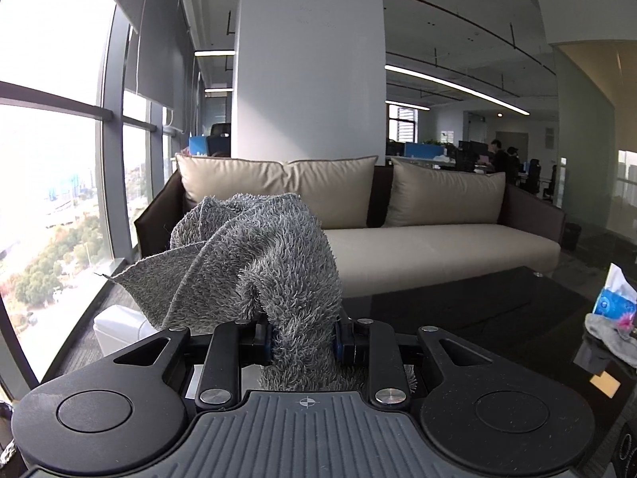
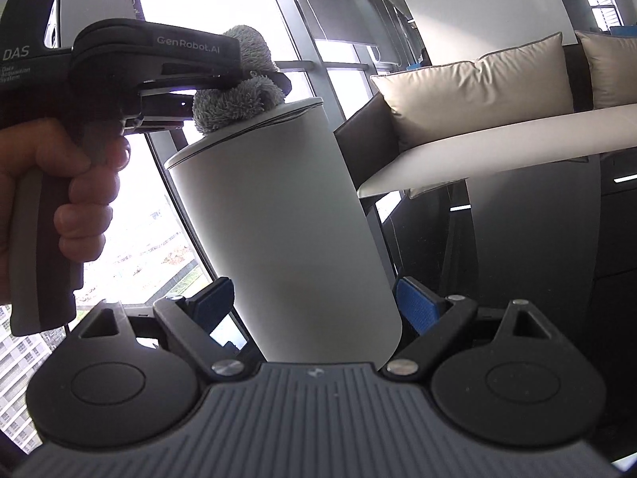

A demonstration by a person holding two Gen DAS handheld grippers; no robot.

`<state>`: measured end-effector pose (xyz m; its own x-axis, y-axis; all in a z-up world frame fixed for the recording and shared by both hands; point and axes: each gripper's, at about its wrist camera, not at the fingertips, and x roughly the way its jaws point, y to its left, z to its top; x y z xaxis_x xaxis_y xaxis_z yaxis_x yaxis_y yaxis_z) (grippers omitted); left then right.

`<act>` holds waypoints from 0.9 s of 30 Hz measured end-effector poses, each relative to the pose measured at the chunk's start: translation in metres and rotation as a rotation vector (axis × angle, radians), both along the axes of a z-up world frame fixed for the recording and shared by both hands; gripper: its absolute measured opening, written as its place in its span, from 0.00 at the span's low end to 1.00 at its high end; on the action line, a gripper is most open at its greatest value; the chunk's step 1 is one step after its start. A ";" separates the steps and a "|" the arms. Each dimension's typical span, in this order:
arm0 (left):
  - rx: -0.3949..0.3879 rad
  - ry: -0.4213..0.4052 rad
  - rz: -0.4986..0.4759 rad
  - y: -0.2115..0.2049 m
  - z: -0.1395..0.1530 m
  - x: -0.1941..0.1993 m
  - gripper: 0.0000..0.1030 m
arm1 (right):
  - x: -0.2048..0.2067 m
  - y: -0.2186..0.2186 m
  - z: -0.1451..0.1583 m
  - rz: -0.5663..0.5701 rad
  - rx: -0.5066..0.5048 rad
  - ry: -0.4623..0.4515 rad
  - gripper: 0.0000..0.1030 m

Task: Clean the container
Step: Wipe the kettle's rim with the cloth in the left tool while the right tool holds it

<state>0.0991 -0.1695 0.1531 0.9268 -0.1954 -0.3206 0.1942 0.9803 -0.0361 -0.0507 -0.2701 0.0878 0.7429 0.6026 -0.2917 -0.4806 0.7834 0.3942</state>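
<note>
Two grippers were at work. The left gripper [image 1: 304, 344] had its blue-padded fingers [image 1: 267, 344] closed part-way on a shaggy grey cloth [image 1: 258, 255], which bunched up above them and fanned out to the left. In the right wrist view that same gripper [image 2: 235, 79], held by a hand [image 2: 59, 183] on its pistol grip, pressed the cloth [image 2: 239, 99] against the top rim of the container. The right gripper [image 2: 314, 304] had its fingers spread wide and clamped on the lower body of the white cylindrical container [image 2: 278, 219], which leaned to the left, raised in front of the window. Beyond stood a beige sofa [image 1: 418, 251] with cushions, a dark glass table [image 1: 477, 298] before it, and a blue tissue pack [image 1: 613, 298] at the table's right edge.
</note>
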 end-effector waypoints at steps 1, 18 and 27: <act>0.010 -0.006 0.005 -0.001 -0.001 -0.003 0.23 | 0.000 0.000 0.000 0.001 -0.001 -0.002 0.88; -0.054 0.001 -0.046 0.006 0.002 -0.038 0.22 | 0.000 0.005 -0.001 0.004 -0.003 0.015 0.88; -0.101 0.018 -0.062 0.005 0.005 -0.008 0.22 | 0.001 0.001 -0.001 0.011 0.012 0.010 0.88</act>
